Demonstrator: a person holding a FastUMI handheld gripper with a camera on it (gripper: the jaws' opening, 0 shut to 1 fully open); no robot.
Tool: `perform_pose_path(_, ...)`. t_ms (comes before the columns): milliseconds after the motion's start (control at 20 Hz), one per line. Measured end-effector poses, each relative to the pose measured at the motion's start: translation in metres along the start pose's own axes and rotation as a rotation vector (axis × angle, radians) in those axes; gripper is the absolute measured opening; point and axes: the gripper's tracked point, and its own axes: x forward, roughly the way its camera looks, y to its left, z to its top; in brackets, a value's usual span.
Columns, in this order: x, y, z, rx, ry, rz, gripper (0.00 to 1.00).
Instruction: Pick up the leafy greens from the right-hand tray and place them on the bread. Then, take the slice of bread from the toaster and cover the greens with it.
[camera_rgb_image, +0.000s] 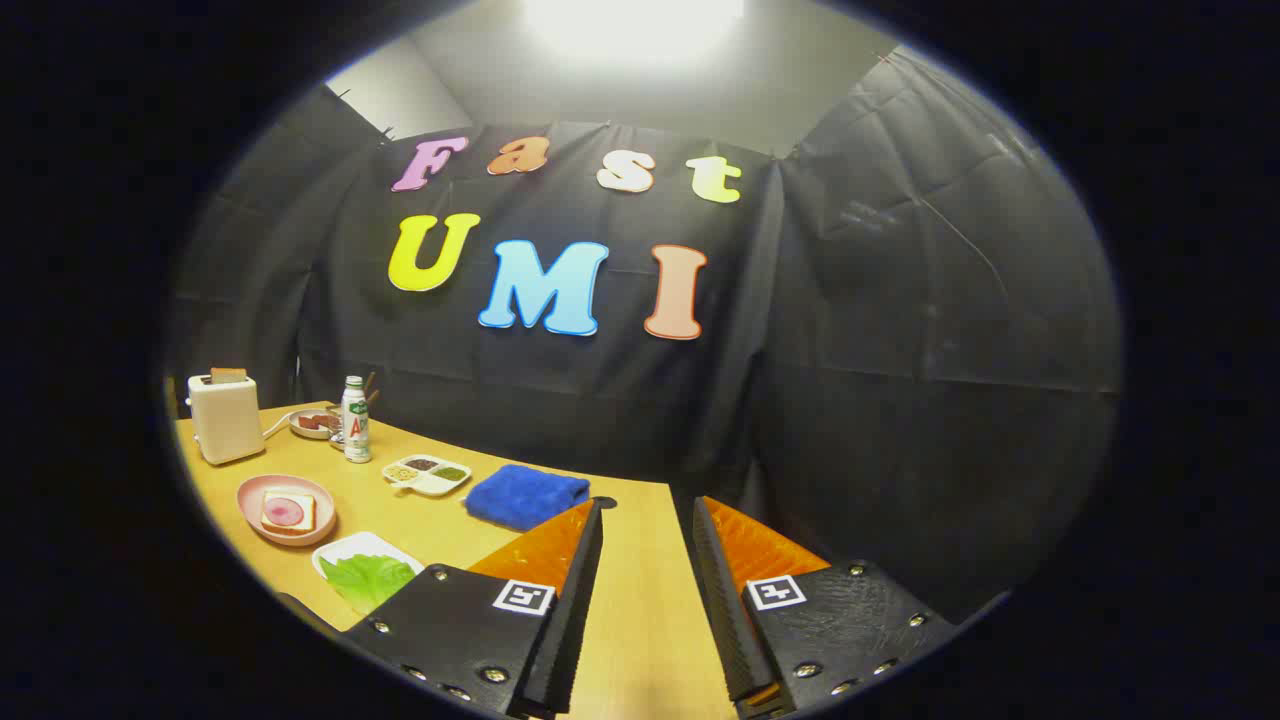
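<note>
Gripper (645, 520) spread wide, holding nothing, nothing picked up yet.
Leafy greens (366, 577) lie on the white tray (335, 556) left of the fingers; next it must swing over and close on them.

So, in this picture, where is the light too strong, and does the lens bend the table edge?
In the gripper view, a ceiling light is blown out to pure white; the table is evenly lit, its far edge bowed by the fisheye; the toaster leans a little; the open gripper looks sharp, holding nothing.
</note>
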Motion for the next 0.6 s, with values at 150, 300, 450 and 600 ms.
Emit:
perform_pose_path(150, 0.001, 0.044, 0.024, 0.020, -0.013, 0.072, 0.56)
perform_pose_path(300, 0.000, 0.083, 0.043, 0.058, -0.023, 0.152, 0.55)
perform_pose_path(450, 0.000, 0.114, 0.056, 0.079, -0.017, 0.227, 0.56)
perform_pose_path(600, 0.006, 0.139, 0.057, 0.075, 0.006, 0.278, 0.55)
